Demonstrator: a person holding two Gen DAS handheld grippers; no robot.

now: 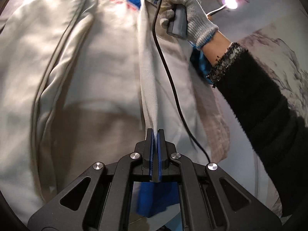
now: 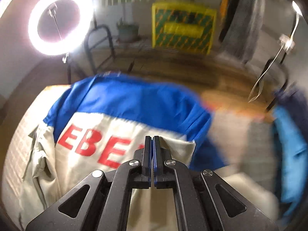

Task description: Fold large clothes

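A large cream and blue jacket [image 1: 100, 63] with red letters lies spread out below. My left gripper [image 1: 155, 132] is shut on a raised fold of its cream cloth [image 1: 149, 88], pulled taut toward the gloved right hand [image 1: 189, 17]. In the right wrist view the jacket [image 2: 123, 119] shows its blue yoke and red letters. My right gripper [image 2: 153, 140] is shut on the jacket's cream edge [image 2: 179, 146], which rises beside its fingers. This view is blurred by motion.
A black cable [image 1: 169, 77] hangs across the left wrist view beside the black-sleeved arm [image 1: 265, 105]. A ring light [image 2: 54, 20], a yellow-green crate [image 2: 182, 26], a metal frame [image 2: 100, 44] and a light-blue garment [image 2: 292, 154] stand around the wooden floor.
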